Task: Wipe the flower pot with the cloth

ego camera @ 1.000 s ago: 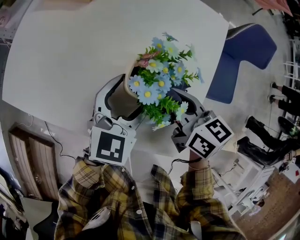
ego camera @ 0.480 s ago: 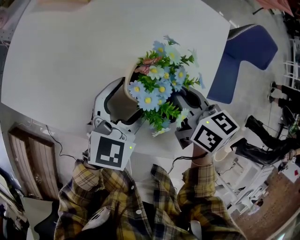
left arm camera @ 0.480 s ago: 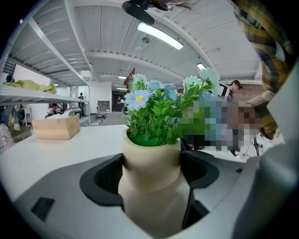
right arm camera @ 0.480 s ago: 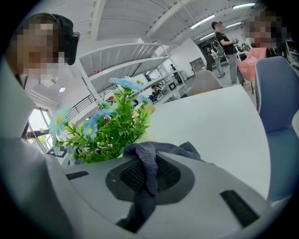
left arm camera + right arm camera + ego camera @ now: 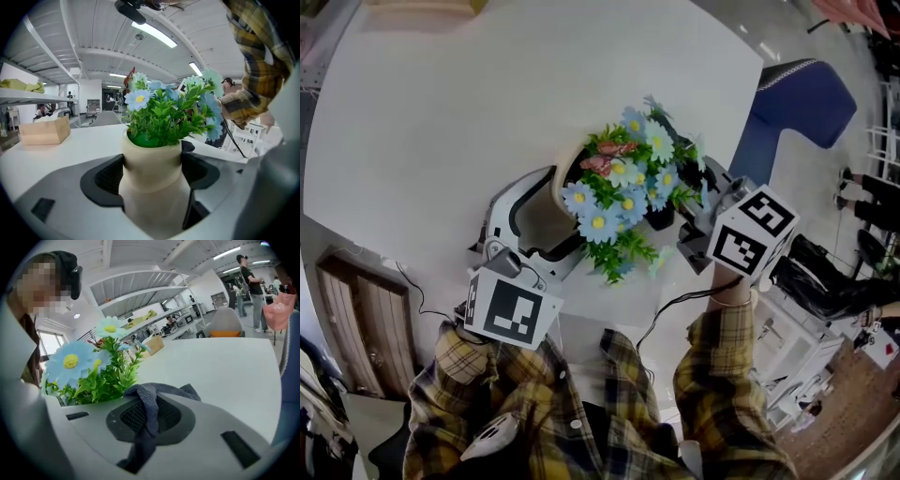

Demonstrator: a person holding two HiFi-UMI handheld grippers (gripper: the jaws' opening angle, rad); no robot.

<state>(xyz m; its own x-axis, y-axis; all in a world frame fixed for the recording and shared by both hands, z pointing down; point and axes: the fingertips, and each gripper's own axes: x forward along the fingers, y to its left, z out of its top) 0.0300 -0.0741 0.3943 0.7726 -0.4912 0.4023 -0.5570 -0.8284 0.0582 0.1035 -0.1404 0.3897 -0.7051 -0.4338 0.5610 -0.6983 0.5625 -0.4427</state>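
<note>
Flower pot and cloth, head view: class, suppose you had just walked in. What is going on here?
A person in a plaid shirt works at a white table with a pair of tongs in each hand. The left tongs are shut on the cream flower pot, gripping its body below the rim. The right tongs are shut on a dark grey cloth, held beside the blue flowers. Whether the cloth touches the pot cannot be seen.
</note>
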